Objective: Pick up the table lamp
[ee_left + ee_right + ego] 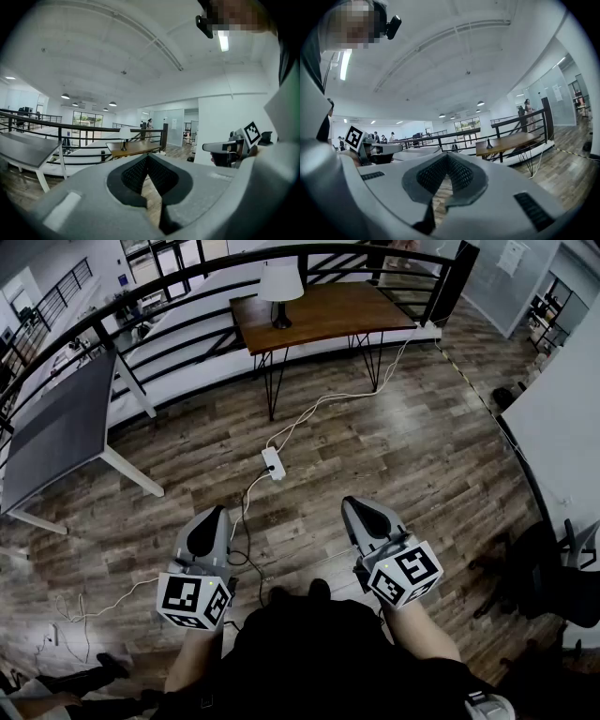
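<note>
The left gripper [147,156] has its jaws pressed together at the tips, with nothing between them. The right gripper [447,155] is closed the same way and is also empty. In the head view the two are held side by side at about waist height, close in front of the person's dark clothing, and both point forward over the wooden floor [422,456]. Just ahead of them on the floor lies a white power strip [274,463], with a white cable [323,401] running from it towards the far table. The table lamp [280,289], with a white shade on a dark base, stands upright on the left part of a brown wooden table [337,310] with thin black legs. It is well apart from both grippers and neither touches it. Behind the table runs a black railing [187,276]. A grey table [56,427] on white legs stands off to the left, beside the railing
</note>
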Demonstrator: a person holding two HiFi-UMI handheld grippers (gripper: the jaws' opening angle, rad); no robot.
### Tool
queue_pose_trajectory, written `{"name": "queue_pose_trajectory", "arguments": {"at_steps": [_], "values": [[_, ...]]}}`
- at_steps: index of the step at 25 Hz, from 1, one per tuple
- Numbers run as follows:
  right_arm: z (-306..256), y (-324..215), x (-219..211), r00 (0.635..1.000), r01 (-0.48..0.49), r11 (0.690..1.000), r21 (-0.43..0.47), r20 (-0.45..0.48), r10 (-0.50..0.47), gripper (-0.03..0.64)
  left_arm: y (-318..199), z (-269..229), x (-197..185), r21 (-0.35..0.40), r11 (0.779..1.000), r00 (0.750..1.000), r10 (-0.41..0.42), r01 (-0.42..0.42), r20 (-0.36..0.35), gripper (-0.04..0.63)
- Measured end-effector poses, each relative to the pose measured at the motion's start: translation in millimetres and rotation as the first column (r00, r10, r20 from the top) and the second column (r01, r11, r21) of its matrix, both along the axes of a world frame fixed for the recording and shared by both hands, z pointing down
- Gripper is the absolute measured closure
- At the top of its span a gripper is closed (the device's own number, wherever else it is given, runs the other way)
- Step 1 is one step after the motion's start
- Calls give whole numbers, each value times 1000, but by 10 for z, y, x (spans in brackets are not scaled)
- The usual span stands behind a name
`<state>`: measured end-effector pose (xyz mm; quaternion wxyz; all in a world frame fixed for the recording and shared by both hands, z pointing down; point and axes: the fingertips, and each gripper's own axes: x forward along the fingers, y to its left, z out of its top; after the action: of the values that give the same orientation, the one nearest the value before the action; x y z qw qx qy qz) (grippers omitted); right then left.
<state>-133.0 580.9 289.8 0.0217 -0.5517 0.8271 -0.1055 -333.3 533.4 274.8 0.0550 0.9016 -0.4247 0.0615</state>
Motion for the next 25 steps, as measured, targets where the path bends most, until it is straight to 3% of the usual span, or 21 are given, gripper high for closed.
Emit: {"name": "queue_pose_trajectory", "arguments": {"at_steps": [8,12,16,25], "values": [[41,86,183,1000,-17,1000,-15,-2,17,604,-1,15,198,-1,1000,1000,11,-11,1,591],[-10,166,421,997,-35,999,23,-71,37,604,34,-32,434,16,1000,1000,17,-17,1,591],[-65,230,681,995,-42,997,60,-82,47,604,84,-53,681,22,1000,1000,21,-21,-1,591],[37,188,1072,997,-64,996,55,-28,66,604,3,2,1015,30,999,1000,28,-28,4,591]]}}
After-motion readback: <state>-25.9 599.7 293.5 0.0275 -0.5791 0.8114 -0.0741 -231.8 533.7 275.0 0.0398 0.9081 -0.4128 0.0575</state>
